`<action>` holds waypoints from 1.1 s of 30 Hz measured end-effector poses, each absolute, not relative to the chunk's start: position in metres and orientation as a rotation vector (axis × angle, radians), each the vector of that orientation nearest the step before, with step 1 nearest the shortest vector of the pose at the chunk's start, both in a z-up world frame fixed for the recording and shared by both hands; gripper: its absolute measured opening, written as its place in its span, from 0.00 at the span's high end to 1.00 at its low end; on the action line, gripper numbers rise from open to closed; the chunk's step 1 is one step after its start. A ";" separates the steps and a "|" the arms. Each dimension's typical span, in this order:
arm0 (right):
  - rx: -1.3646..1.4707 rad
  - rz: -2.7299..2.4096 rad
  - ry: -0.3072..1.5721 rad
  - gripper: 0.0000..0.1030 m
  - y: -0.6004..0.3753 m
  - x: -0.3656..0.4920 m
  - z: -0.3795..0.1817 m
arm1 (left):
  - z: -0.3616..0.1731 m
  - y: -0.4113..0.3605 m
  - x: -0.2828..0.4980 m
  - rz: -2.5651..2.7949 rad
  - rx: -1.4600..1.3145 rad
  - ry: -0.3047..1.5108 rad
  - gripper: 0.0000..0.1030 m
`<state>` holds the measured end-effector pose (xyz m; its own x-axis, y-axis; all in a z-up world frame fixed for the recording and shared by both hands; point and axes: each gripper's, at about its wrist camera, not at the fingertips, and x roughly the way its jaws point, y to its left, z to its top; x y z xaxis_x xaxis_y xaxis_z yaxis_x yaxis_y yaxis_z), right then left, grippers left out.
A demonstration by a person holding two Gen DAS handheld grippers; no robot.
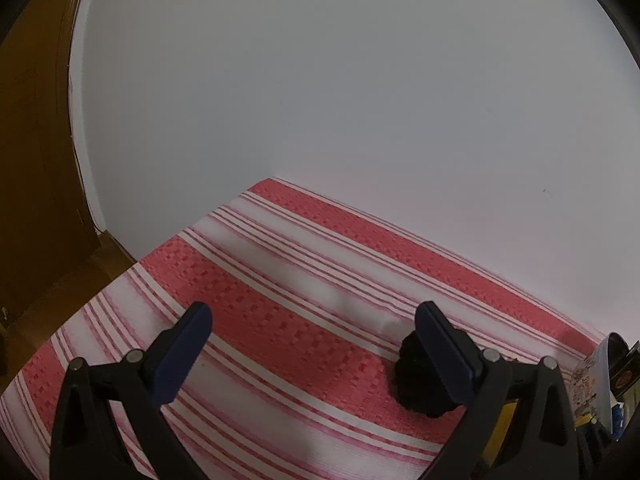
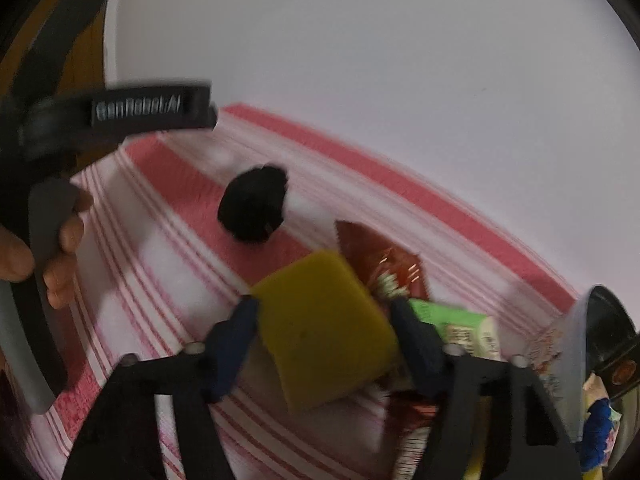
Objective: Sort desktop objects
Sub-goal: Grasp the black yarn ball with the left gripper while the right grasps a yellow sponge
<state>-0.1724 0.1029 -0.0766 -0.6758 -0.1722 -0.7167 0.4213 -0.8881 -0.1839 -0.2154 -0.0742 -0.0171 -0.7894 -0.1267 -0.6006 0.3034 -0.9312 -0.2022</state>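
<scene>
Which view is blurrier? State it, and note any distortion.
Right wrist view: motion-smeared, worst on the yellow sponge and snack packets. Left wrist view: sharper, though the black lump is soft. Both: fisheye bending of the striped cloth.

A home: a cloth-covered table pushed against a plain wall.

A red-and-white striped woven tablecloth (image 1: 304, 320) covers the surface and runs up to a bare white wall (image 1: 340, 80) at 12 o'clock, while brown wooden furniture or a door (image 1: 36, 140) stands at 9 o'clock, which one is unclear. Household oddments crowd the cloth from the centre toward 4 o'clock in the right wrist view: a yellow sponge (image 2: 324, 328), a red snack wrapper (image 2: 376, 256), a green-and-white packet (image 2: 460, 320), and a printed container (image 2: 576, 356) at the table's edge. A black fuzzy object (image 2: 254, 208) lies on the cloth toward 11 o'clock of the sponge.
</scene>
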 end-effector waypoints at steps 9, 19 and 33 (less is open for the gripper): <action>0.885 -2.636 0.298 0.42 0.126 -0.129 -0.059 | -0.015 -0.074 -0.212 -2.801 0.927 0.575 0.01; 0.535 -2.820 0.016 0.42 0.186 -0.054 -0.027 | -0.026 -0.030 -0.226 -2.844 1.038 0.474 0.02; 0.528 -2.880 -0.067 0.42 0.212 -0.052 -0.013 | -0.047 0.003 -0.252 -2.778 1.296 0.294 0.57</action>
<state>-0.0516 0.2125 -0.0130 -0.9132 -0.2161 -0.3455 0.1998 -0.9763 0.0827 -0.2516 0.0030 -0.0469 -0.6443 0.0239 -0.7644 0.1365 -0.9799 -0.1457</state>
